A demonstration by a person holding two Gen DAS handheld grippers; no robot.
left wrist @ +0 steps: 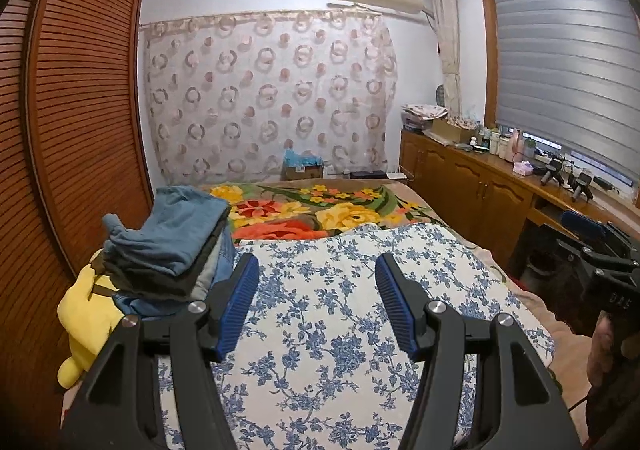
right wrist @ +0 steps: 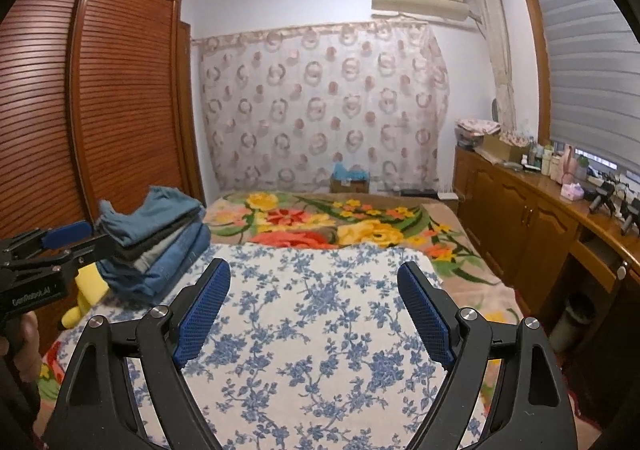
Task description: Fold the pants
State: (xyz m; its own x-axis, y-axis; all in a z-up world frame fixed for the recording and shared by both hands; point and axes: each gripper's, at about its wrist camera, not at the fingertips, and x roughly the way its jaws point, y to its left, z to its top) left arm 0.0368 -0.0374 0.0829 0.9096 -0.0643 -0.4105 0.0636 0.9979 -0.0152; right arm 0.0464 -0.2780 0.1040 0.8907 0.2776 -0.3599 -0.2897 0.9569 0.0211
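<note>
Both the left gripper (left wrist: pixel 316 274) and right gripper (right wrist: pixel 314 282) are hovering spread and empty, with pants (left wrist: pixel 168 246) stacked at frame left, so I'd be pinching only the topmost pair's edge.

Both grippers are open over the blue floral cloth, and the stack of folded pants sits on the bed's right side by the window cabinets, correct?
Not quite. The stack of folded pants sits on the bed's left side, by the slatted wardrobe, as the right wrist view shows. The left gripper and right gripper are indeed open over the blue floral cloth.
</note>
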